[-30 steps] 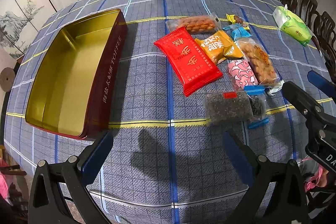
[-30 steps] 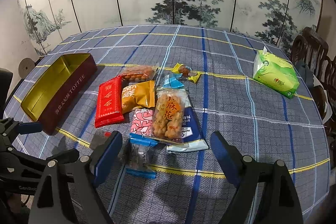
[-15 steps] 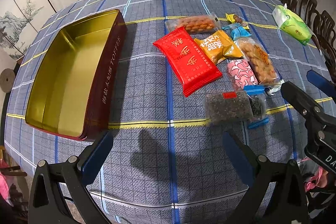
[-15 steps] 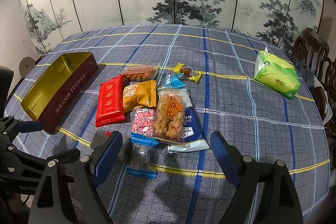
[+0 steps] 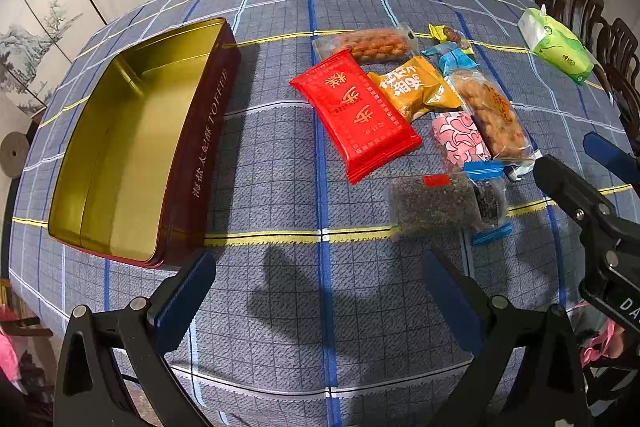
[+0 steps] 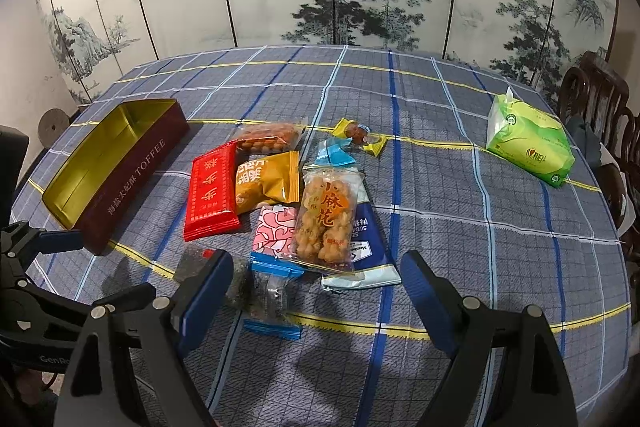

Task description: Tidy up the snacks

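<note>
Checked cloth (image 5: 280,155) covers the table; snacks (image 5: 404,115) lie right of the empty tin (image 5: 120,147). Both claws, left (image 5: 316,287) and right (image 6: 316,291), gape wide, holding nothing. Slippery bags might slide away when pinched

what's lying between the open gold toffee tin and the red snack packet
Nothing: in the left wrist view, only bare blue plaid tablecloth lies between the open gold-lined toffee tin and the flat red snack packet. The right wrist view shows the same gap.

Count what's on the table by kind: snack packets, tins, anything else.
snack packets: 10
toffee tin: 1, open and with nothing in it
tissue pack: 1
Total: 12
</note>
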The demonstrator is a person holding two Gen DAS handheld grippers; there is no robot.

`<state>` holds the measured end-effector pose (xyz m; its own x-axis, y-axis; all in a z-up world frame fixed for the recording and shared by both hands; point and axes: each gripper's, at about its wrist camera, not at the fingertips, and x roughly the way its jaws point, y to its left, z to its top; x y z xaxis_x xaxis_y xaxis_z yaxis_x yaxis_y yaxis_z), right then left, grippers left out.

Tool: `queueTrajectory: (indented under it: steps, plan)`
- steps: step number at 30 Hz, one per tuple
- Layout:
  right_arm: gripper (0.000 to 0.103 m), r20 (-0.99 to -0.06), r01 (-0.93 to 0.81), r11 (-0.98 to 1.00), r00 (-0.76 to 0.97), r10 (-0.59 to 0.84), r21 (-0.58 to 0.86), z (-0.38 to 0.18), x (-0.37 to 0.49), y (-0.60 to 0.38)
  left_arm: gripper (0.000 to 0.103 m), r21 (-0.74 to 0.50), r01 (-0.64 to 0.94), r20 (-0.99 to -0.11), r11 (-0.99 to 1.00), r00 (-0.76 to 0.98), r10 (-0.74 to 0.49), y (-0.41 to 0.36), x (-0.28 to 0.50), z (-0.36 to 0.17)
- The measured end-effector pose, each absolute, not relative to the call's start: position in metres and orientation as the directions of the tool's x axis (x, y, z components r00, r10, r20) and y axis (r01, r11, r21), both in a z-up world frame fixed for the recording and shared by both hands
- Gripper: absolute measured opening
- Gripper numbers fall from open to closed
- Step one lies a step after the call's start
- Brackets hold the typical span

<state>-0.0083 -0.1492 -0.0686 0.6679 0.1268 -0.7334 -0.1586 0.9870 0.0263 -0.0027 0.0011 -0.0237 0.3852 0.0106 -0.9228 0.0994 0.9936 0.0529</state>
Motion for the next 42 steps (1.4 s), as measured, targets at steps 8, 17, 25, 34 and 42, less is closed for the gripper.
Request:
queueTrajectory:
  steps: [8,17,25,34,42]
  plan:
    - [0.088,-0.735,-0.159,0.987,0.666,0.128,0.029,-0.07,-0.008,-0.149,0.102,0.049,0.097,-0.923,0.994,0.385,0.008,0.0,-0.004,-0.025]
    - [0.084,-0.735,-0.15,0.989,0.668,0.114,0.018,-0.074,-0.004,-0.153,0.102,0.033,0.095,-0.924,0.995,0.383,-0.006,0.004,-0.002,-0.026]
    - [0.063,-0.763,-0.164,0.986,0.635,0.123,0.022,-0.086,0.017,-0.156,0.101,0.019,0.104,-0.922,0.994,0.387,-0.023,0.005,0.001,-0.028]
    - [0.059,-0.787,-0.158,0.986,0.6,0.144,0.06,-0.096,0.05,-0.152,0.101,0.02,0.139,-0.914,0.99,0.405,-0.038,0.001,0.006,-0.028]
    - [0.048,-0.806,-0.146,0.986,0.573,0.148,0.078,-0.108,0.066,-0.151,0.101,0.005,0.174,-0.91,0.985,0.409,-0.067,-0.003,0.011,-0.03]
